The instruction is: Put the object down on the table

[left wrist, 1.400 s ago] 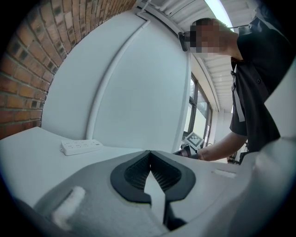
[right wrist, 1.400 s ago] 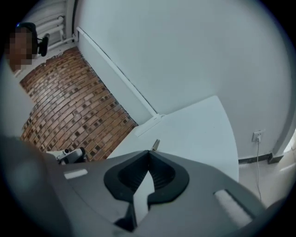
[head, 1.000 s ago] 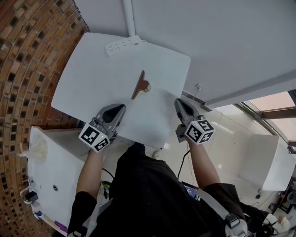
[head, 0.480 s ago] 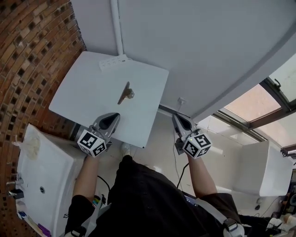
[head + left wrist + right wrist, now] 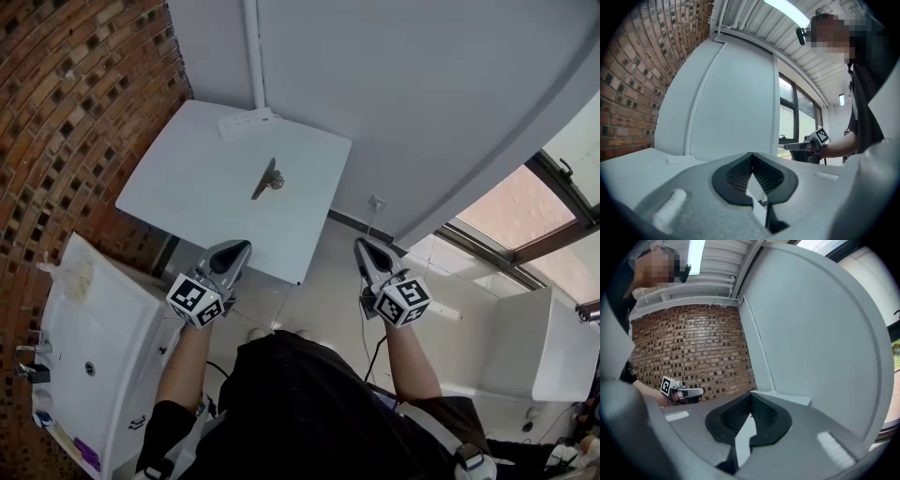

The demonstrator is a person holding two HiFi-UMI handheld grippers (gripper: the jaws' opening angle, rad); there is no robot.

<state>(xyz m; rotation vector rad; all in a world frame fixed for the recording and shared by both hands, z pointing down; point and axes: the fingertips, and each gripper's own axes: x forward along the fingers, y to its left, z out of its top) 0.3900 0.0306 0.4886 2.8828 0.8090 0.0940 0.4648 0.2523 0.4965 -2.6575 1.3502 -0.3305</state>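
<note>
Object (image 5: 269, 177) lies flat on the tabletop (image 5: 178, 192), long axis pointing away from the person. Left gripper (image 5: 241, 247) is nearer the object than right gripper (image 5: 361, 247). Both are closed and empty.

Bare indoor workroom, brick wall (image 5: 66, 112), white partition (image 5: 394, 94), white table (image 5: 187, 192) with power strip (image 5: 248, 122), large window (image 5: 514, 211)

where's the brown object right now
In the head view the brown object lies near the middle of the white table, with the power strip beyond it.
</note>
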